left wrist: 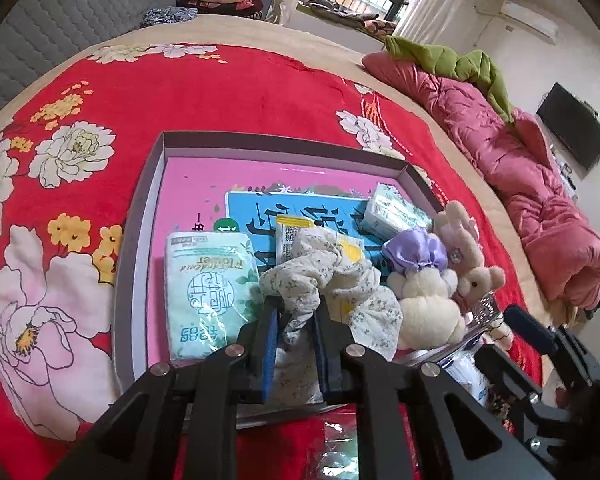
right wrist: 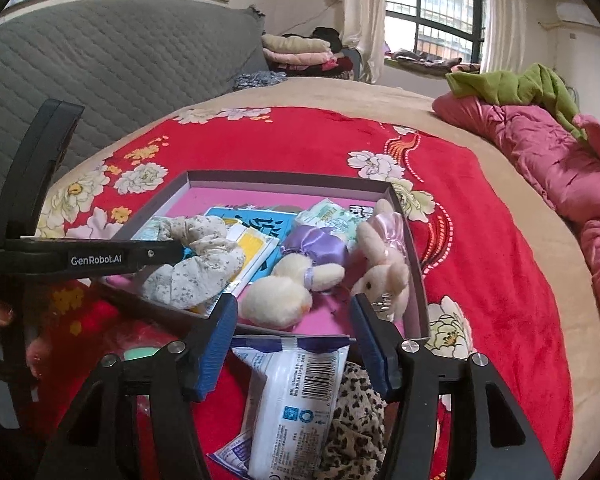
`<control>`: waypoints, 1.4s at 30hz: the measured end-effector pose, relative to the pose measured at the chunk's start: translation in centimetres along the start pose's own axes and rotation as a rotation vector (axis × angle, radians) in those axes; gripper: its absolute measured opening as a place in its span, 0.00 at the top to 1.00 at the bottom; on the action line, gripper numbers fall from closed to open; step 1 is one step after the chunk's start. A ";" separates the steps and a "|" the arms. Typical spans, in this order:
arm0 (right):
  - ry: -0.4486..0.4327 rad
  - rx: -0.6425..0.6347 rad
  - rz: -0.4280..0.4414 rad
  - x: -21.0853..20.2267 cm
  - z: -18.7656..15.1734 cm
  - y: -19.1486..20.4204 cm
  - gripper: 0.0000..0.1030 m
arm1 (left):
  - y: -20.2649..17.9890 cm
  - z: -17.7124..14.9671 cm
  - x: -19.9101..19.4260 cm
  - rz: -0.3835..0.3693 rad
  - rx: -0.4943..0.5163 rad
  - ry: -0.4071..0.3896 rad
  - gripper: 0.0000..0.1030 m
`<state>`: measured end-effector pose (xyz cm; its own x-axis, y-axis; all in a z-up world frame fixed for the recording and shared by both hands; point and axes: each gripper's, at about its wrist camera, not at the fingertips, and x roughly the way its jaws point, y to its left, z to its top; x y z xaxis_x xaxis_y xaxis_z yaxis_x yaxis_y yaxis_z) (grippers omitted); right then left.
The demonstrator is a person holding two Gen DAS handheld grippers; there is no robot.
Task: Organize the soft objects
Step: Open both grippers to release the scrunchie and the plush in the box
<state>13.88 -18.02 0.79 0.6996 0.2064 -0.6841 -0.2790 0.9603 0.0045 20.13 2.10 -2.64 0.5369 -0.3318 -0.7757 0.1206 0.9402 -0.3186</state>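
Observation:
A shallow box (left wrist: 156, 168) with a pink floor lies on the red bed cover. In it lie green tissue packs (left wrist: 208, 284), a yellow packet (left wrist: 296, 232), a cream plush rabbit in a purple dress (left wrist: 424, 288) and a second pink-eared rabbit (left wrist: 476, 264). My left gripper (left wrist: 296, 312) is shut on a floral cloth scrunchie (left wrist: 332, 276) over the box's near side. My right gripper (right wrist: 296, 308) is open above a white wipes pack (right wrist: 296, 400) and a leopard-print cloth (right wrist: 356, 420), both outside the box's near wall (right wrist: 420, 312).
A rolled pink quilt (right wrist: 560, 168) with a green cloth (right wrist: 516, 84) lies along the right side of the bed. A grey padded headboard (right wrist: 100, 72) stands at the left. Folded blankets (right wrist: 296, 52) are stacked at the far end.

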 end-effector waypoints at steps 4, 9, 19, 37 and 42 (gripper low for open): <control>0.004 0.005 -0.015 -0.1 -0.1 -0.2 0.41 | -0.1 0.0 0.0 -0.009 0.002 0.004 0.78; 0.008 0.009 -0.020 -0.2 -0.3 -0.4 0.41 | -0.2 0.0 -0.1 -0.001 0.023 0.003 0.76; 0.004 0.016 -0.025 -0.5 -0.4 -0.4 0.36 | -0.1 -0.1 -0.6 -0.006 0.041 -0.008 0.57; -0.029 0.031 -0.070 -2.1 -0.1 -1.6 0.35 | 0.4 0.5 -3.9 -0.064 0.034 -0.120 0.46; -0.039 0.033 -0.090 -3.0 0.0 -2.3 0.35 | 0.3 0.6 -4.7 -0.061 0.034 -0.148 0.45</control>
<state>12.35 -20.83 2.82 0.7461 0.1260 -0.6538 -0.1925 0.9808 -0.0308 18.13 4.04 1.25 0.6449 -0.3751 -0.6658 0.1829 0.9217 -0.3420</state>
